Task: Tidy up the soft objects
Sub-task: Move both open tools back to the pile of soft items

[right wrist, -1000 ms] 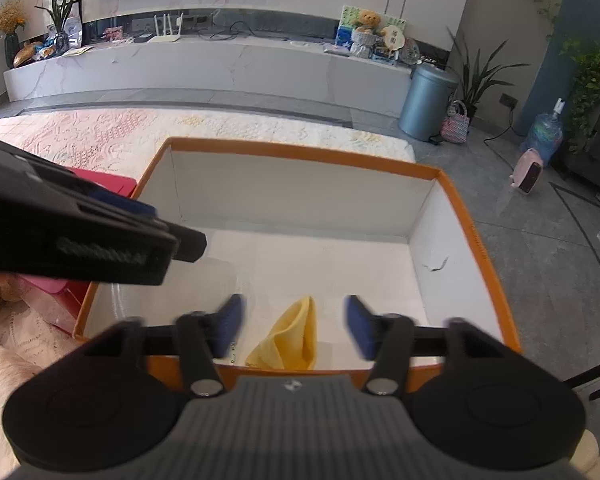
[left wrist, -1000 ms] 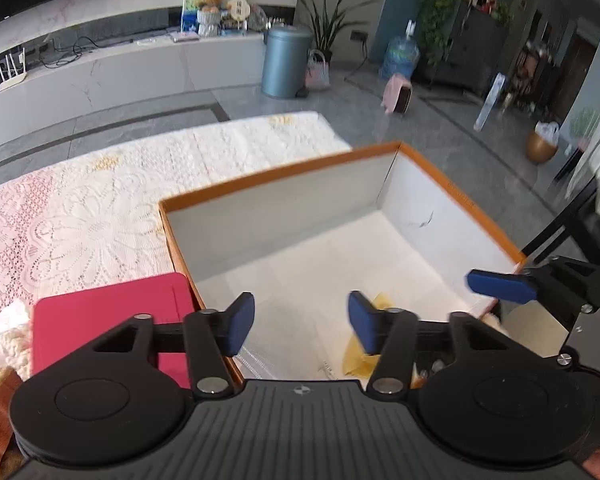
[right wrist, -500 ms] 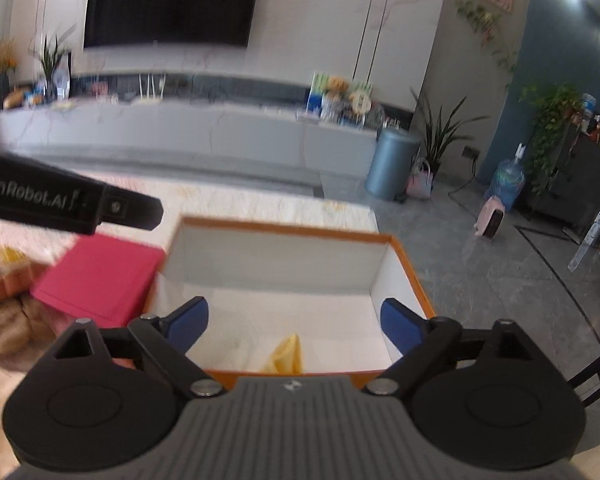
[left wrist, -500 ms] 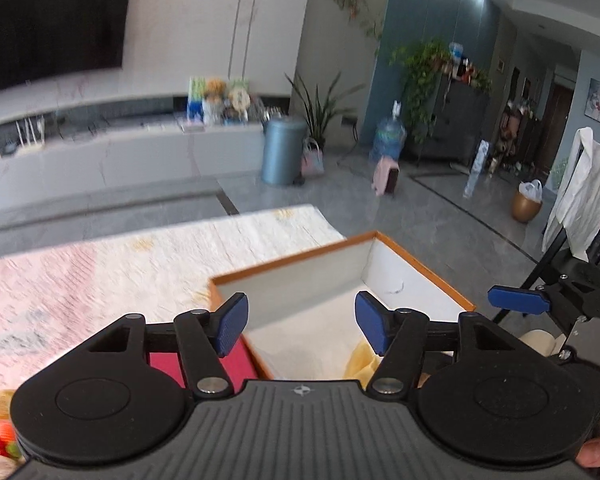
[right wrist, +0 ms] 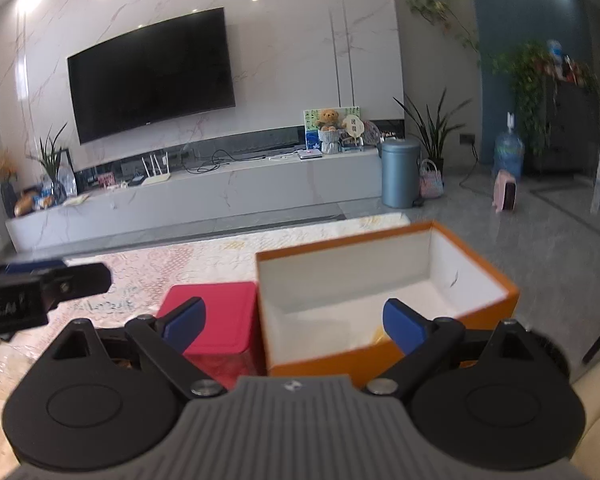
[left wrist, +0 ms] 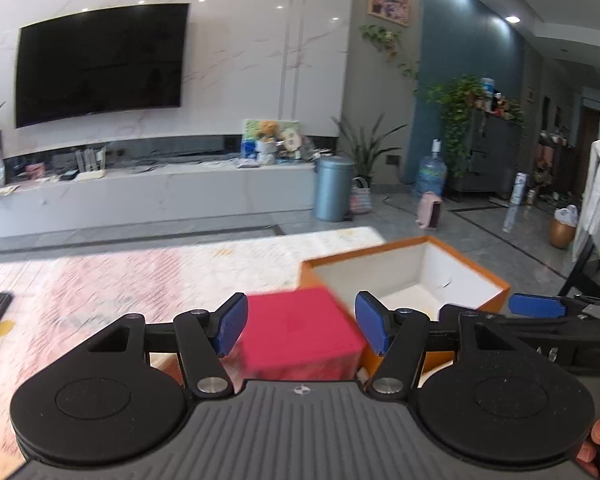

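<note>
The orange box (right wrist: pixel 384 308) stands open on the lace-covered worktop (right wrist: pixel 204 260), white inside. A yellow soft thing (right wrist: pixel 377 335) lies on its floor near the front wall, mostly hidden. Just left of the box, touching its side, sits a red lidded container (right wrist: pixel 216 316). The left tool (left wrist: pixel 300 326) holds its jaws apart with nothing between them. The right tool (right wrist: pixel 296 326) has just been opening its jaws; they stand wide and empty above the box's front edge.
</note>
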Tool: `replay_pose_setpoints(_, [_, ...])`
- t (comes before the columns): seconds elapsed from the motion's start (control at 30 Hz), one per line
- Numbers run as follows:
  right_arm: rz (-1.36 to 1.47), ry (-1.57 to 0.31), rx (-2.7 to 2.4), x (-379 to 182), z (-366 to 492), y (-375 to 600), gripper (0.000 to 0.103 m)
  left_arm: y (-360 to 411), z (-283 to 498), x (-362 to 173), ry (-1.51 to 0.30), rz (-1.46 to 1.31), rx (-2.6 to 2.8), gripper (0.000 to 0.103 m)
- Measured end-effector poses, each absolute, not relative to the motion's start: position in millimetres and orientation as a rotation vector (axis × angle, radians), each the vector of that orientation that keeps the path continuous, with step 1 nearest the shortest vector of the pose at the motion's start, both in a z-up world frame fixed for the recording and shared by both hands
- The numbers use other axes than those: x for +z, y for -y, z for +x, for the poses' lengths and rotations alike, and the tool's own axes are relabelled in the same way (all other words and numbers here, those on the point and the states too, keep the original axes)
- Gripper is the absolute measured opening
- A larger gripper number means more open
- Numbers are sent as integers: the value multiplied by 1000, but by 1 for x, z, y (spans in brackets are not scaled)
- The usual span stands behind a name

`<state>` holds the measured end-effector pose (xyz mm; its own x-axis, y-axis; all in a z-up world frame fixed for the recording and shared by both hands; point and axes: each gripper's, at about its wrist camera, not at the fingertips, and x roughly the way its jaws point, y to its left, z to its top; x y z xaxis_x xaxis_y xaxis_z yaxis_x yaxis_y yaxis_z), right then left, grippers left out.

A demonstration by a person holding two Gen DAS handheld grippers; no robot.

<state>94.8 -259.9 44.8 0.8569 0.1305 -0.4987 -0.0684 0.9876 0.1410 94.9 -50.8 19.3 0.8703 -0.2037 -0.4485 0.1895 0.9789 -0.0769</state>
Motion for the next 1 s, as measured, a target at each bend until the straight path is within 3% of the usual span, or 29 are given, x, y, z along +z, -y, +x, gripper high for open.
replay_pose_setpoints(0.6, [74, -728, 298, -15, 78, 154, 92, -64, 37, -51, -635, -184, 70, 73])
replay_pose_setpoints(0.8, [41, -766, 354, -23, 92, 128, 91, -91, 31, -58, -616, -234, 202, 89])
replay_pose_setpoints(1.0, [22, -800, 402, -32, 109, 103, 92, -109, 50, -67, -642, -243, 254, 90])
